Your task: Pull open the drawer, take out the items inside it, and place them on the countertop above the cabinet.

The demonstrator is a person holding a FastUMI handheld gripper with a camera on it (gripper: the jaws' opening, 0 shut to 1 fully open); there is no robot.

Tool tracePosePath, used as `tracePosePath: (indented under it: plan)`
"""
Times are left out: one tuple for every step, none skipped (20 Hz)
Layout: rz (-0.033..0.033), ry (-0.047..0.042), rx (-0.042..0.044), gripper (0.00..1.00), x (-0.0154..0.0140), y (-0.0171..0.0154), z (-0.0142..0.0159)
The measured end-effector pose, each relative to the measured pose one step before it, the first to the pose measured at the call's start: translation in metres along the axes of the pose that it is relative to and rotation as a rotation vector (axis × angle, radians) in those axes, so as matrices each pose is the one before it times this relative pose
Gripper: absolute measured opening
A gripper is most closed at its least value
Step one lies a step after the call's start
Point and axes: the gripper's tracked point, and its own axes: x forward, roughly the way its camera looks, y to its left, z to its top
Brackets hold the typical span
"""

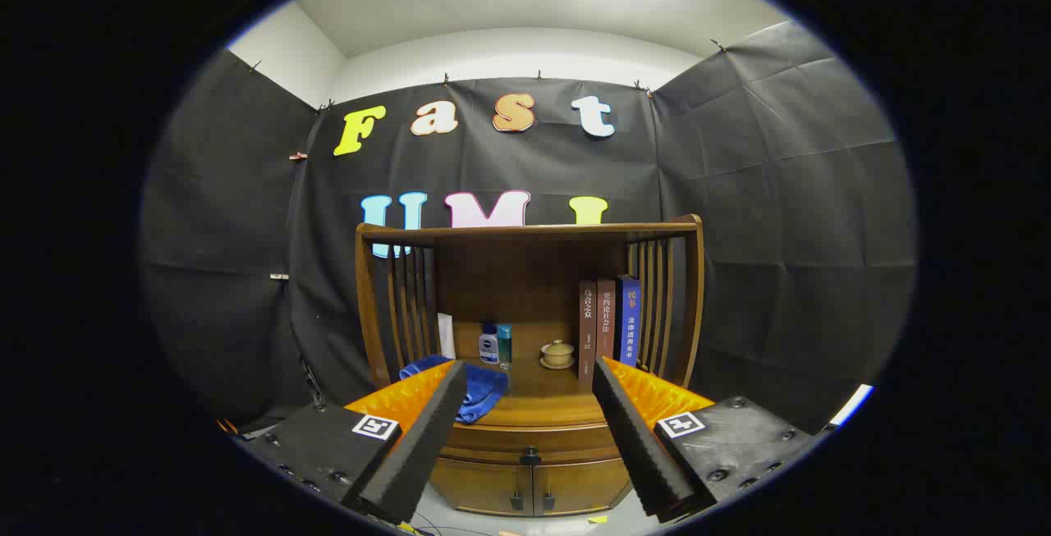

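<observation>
A brown wooden cabinet (525,454) stands ahead of my gripper (527,373), with a slatted shelf frame rising above its countertop (542,400). Below the countertop runs the drawer front (534,439), which is shut, and under it two small doors with a dark knob (530,458) between them. My gripper is open, its fingers spread wide with nothing between them, some way back from the cabinet. What lies inside the drawer is hidden.
On the countertop lie a blue cloth (480,388), a white bottle (488,343), a teal bottle (504,345), a small lidded cup (557,354) and three upright books (609,321). Black cloth walls surround the cabinet.
</observation>
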Motion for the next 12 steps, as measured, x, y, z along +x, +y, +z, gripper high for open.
tracePosePath:
  plan:
    - [-0.00058,-0.001,-0.00001,0.99,0.00041,-0.00024,0.0011]
    - [-0.00042,-0.00336,-0.0005,0.99,-0.00073,-0.00014,0.00121]
    - [-0.00247,-0.00344,-0.00095,0.99,-0.0005,-0.00024,0.00178]
    - [-0.0025,-0.00217,-0.00004,0.99,0.00004,-0.00132,0.00142]
    - [-0.00216,-0.00134,0.00092,0.99,-0.00006,-0.00169,-0.00018]
    - [-0.00052,-0.00067,0.00035,0.99,-0.00046,0.00112,0.00058]
    - [-0.0022,0.00117,-0.00132,0.99,-0.00054,-0.00059,-0.00059]
    - [-0.00179,0.00056,-0.00233,0.99,0.00006,-0.00052,-0.00012]
    - [-0.00072,-0.00073,-0.00245,0.99,-0.00028,-0.0006,0.0007]
    - [-0.00134,-0.00002,-0.00305,0.99,0.00049,-0.0006,-0.00033]
    - [-0.0007,0.00052,-0.00246,0.99,0.00067,-0.00073,0.00028]
    - [-0.00214,0.00162,-0.00153,0.99,0.00172,-0.00043,-0.00032]
